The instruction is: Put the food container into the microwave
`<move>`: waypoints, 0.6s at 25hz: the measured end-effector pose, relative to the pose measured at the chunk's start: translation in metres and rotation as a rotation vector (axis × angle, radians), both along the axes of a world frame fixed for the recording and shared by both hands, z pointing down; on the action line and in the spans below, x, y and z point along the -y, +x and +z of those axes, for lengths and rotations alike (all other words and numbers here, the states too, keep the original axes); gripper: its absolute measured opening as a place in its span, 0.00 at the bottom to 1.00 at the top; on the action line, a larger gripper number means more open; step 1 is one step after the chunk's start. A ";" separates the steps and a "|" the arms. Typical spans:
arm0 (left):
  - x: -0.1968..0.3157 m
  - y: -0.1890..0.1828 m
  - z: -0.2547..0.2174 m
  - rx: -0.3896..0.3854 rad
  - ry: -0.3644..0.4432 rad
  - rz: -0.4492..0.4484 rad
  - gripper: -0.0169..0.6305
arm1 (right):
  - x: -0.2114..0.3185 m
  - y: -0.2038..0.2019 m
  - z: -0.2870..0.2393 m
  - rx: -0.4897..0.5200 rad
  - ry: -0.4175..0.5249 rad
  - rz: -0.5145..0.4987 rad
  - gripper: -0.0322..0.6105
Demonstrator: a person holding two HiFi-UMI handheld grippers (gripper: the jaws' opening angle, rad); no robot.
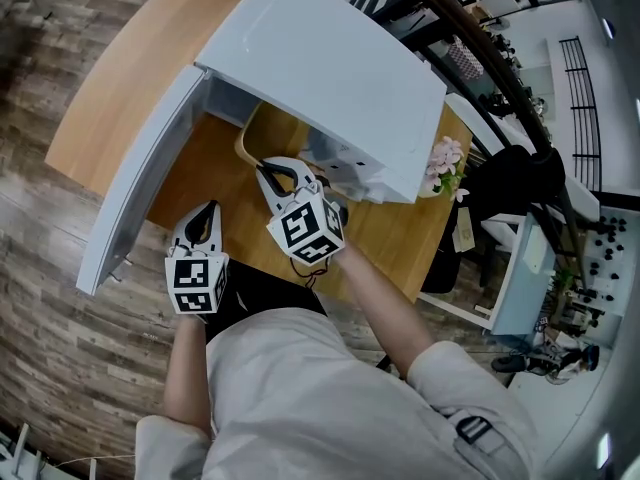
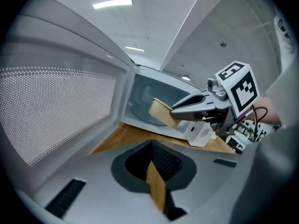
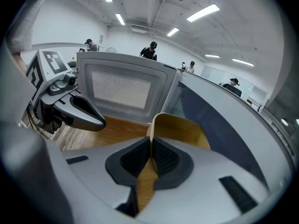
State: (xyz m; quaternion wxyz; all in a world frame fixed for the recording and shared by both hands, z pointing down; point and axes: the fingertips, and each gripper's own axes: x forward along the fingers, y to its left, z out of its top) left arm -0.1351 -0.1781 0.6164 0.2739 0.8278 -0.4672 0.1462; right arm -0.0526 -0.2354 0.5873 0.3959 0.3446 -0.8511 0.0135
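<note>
One microwave (image 1: pixel 330 78), door (image 1: pixel 140 178) swung wide, left of both grippers. One food container (image 3: pixel 182 129), rim pinched in right gripper (image 3: pixel 152 141), bowl just ahead of its tips at cavity mouth. Left gripper (image 2: pixel 150 144) closed on nothing, beside right. I judge insertion step in hand; next: push deeper, set down, release. Two grippers total.
</note>
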 end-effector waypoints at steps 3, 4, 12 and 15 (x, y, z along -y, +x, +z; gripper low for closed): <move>0.002 0.000 0.000 0.001 -0.002 -0.001 0.04 | 0.006 -0.003 0.002 -0.016 0.007 -0.009 0.09; 0.003 0.001 0.000 0.001 -0.002 -0.001 0.04 | 0.008 -0.003 0.003 -0.021 0.008 -0.011 0.09; 0.009 0.001 0.001 -0.001 -0.006 -0.009 0.04 | 0.023 -0.005 0.012 -0.049 0.008 -0.016 0.09; 0.012 0.004 0.002 0.000 -0.007 0.000 0.04 | 0.029 -0.005 0.016 -0.062 0.012 -0.014 0.09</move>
